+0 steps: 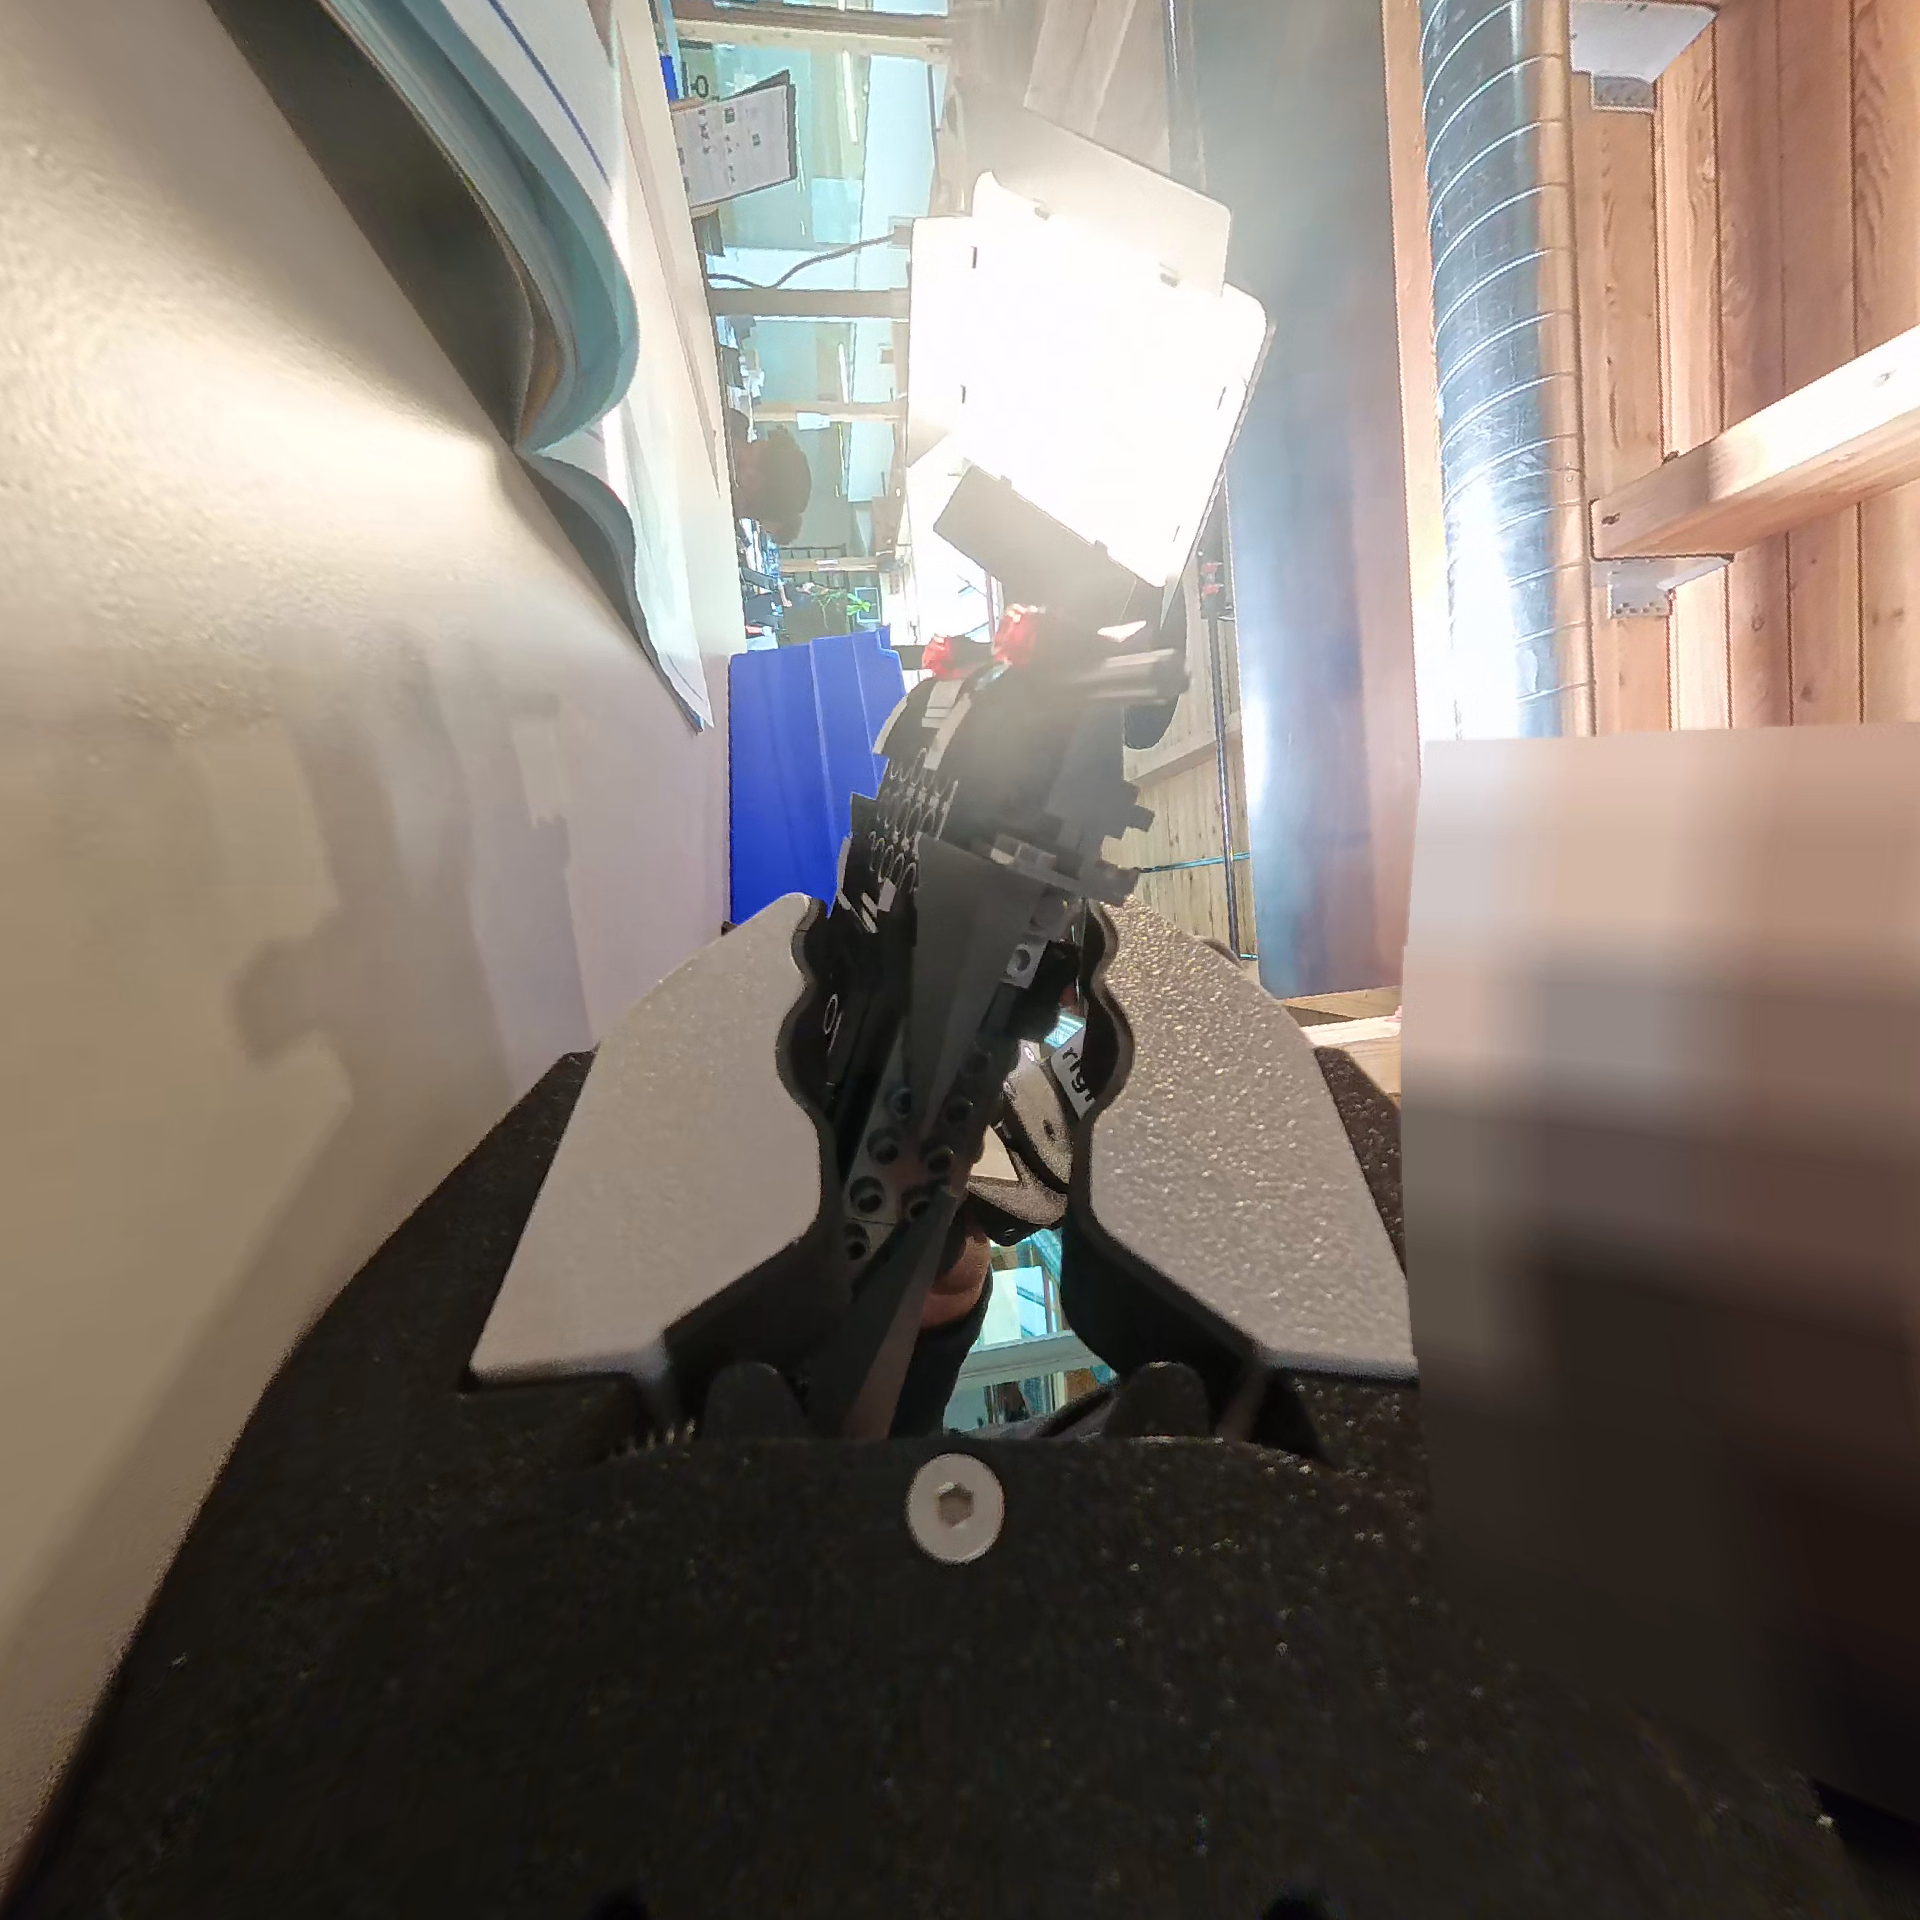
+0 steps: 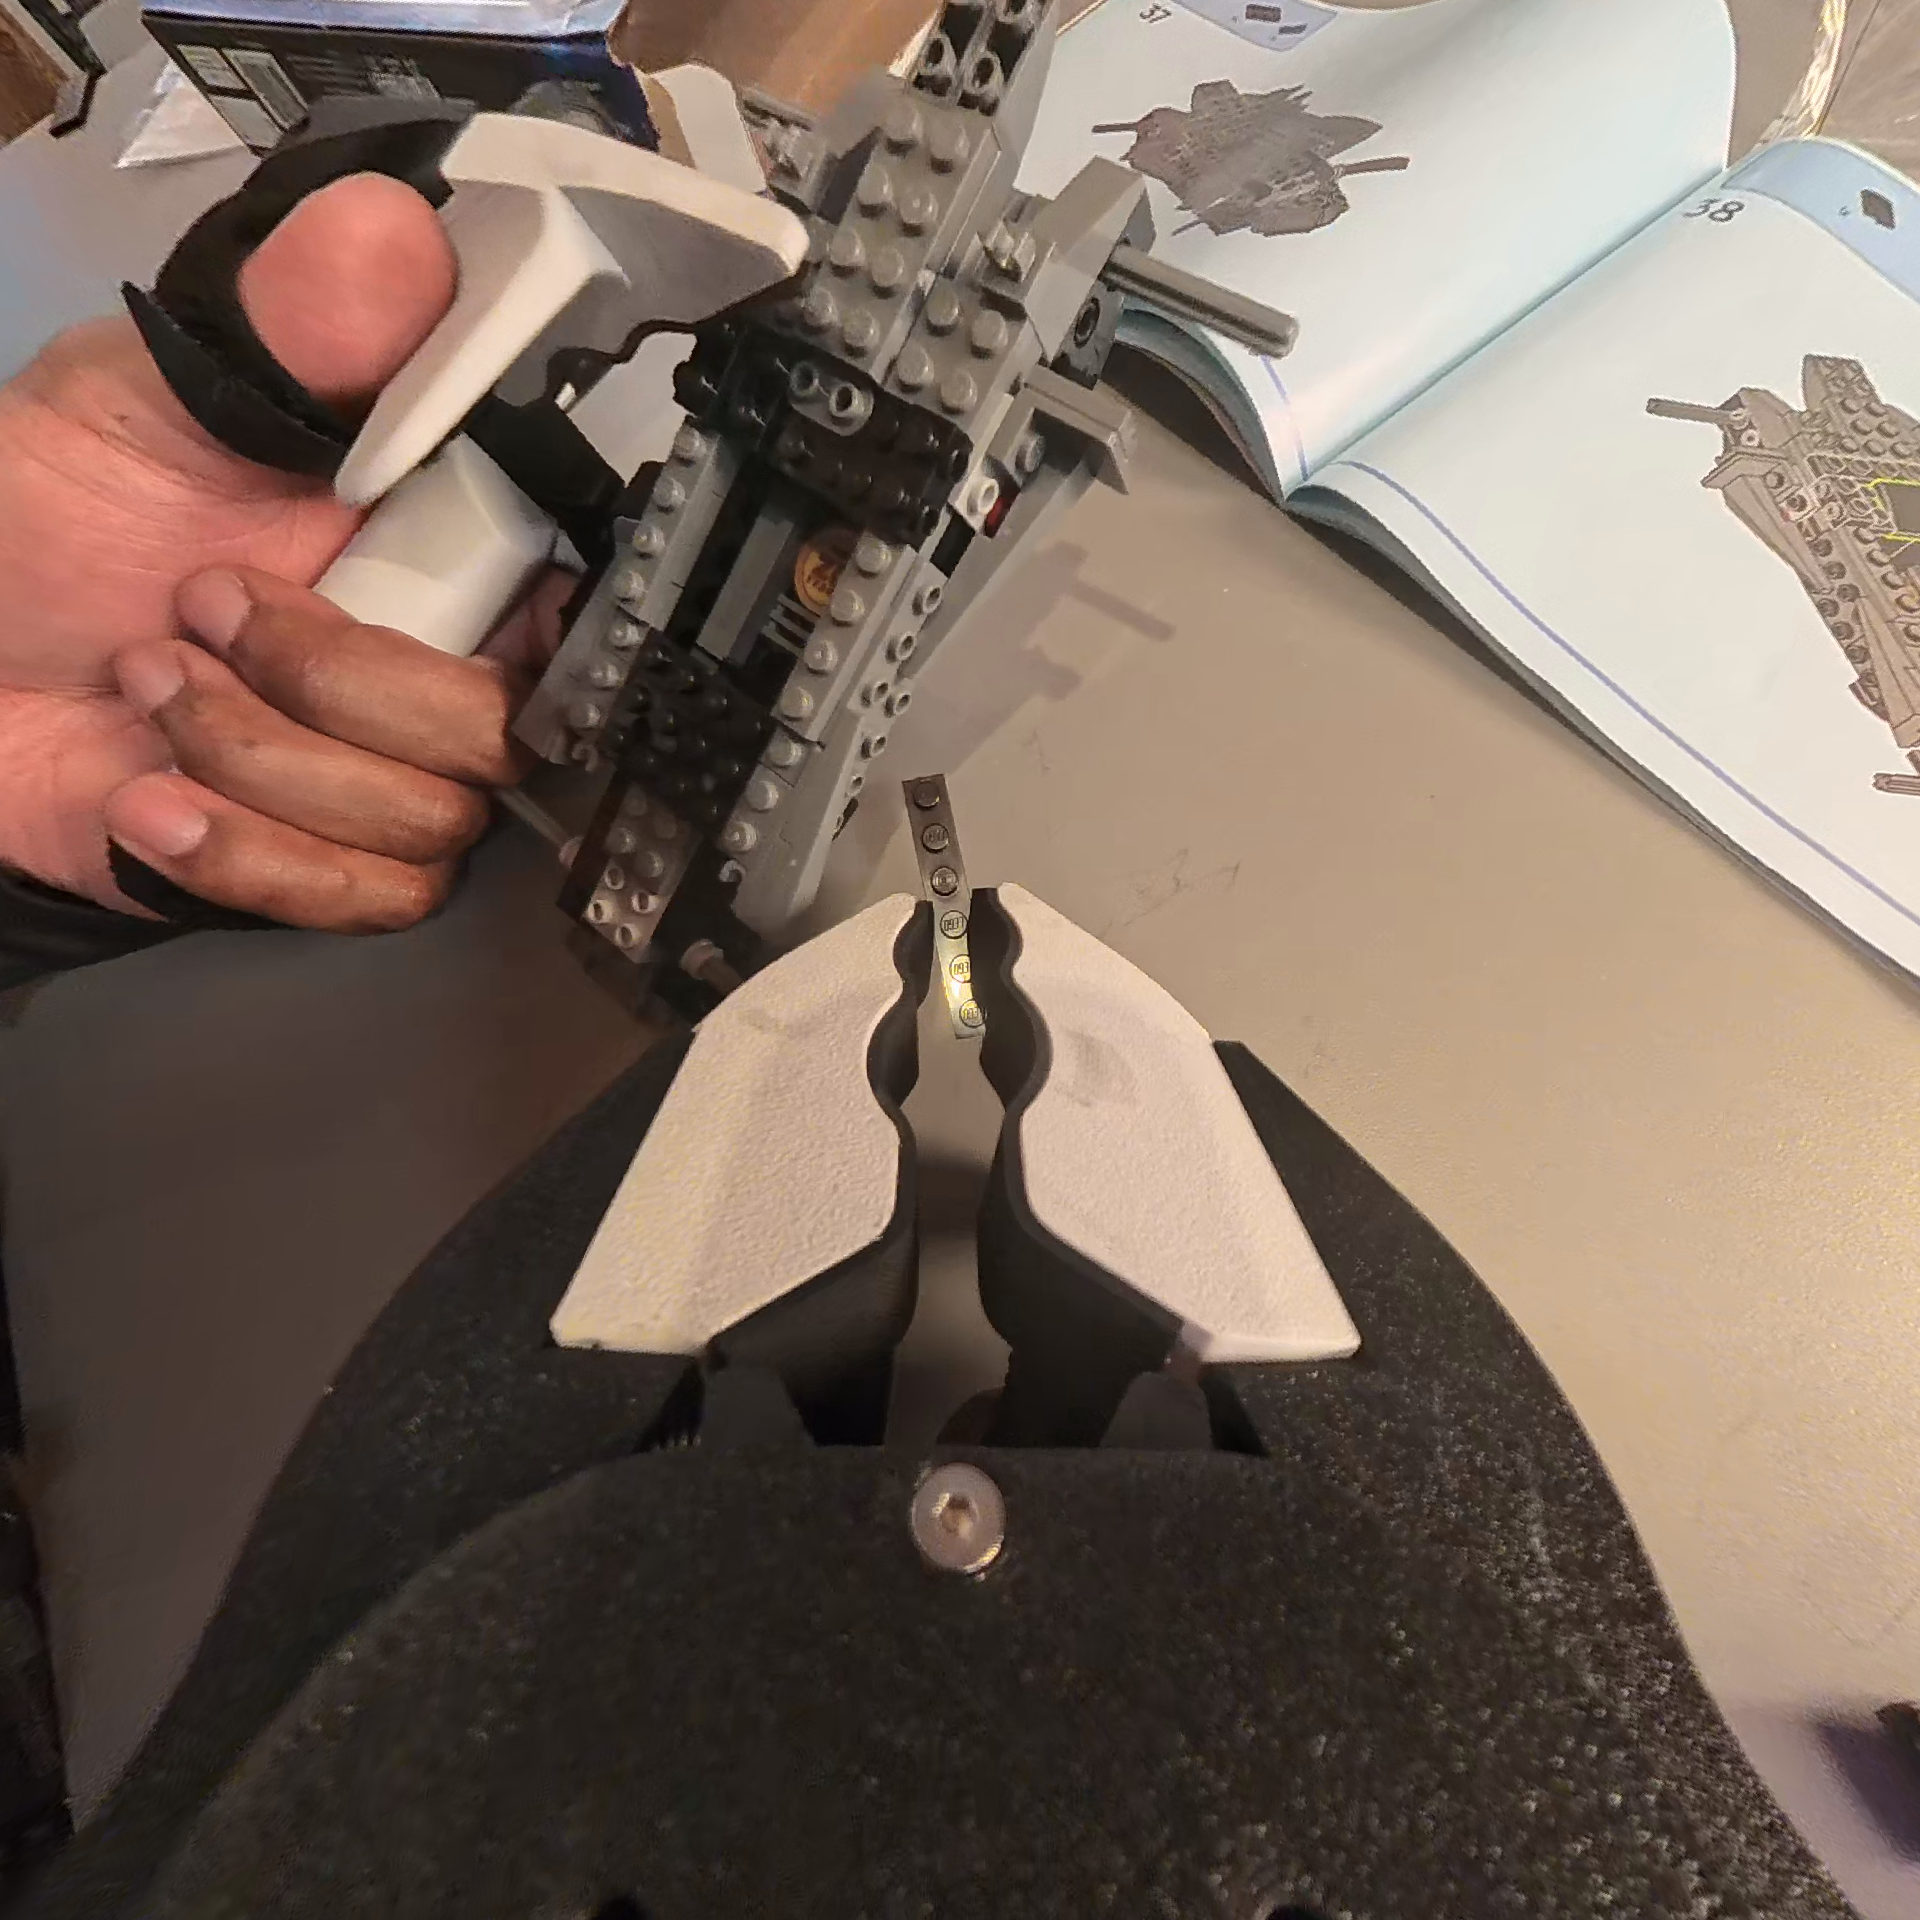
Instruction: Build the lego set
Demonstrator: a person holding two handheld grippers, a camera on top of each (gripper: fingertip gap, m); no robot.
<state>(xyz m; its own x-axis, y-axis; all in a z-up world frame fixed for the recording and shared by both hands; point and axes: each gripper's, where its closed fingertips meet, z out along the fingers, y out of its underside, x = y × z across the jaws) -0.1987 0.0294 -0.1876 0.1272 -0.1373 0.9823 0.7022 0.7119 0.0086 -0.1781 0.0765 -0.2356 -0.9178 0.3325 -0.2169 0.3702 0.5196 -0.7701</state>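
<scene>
One long thin dark brick strip (image 2: 943,904) sticks straight out from the right gripper (image 2: 956,914), whose fingers (image 2: 831,1029) pinch it narrowly. Just ahead and left, the left gripper (image 1: 951,935) holds one grey-black brick ship (image 2: 831,499). One open booklet (image 2: 1558,436) lies on the worktop (image 2: 1299,831).

Glossy plastic brick model (image 2: 790,540), paper booklet (image 2: 1558,416), matt table (image 2: 1299,831)

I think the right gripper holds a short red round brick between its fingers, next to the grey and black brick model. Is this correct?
Not quite. The right wrist view shows the right gripper holding a long, thin dark grey studded plate between its fingers, not a short red round brick. It is indeed next to the grey and black brick model.
</scene>
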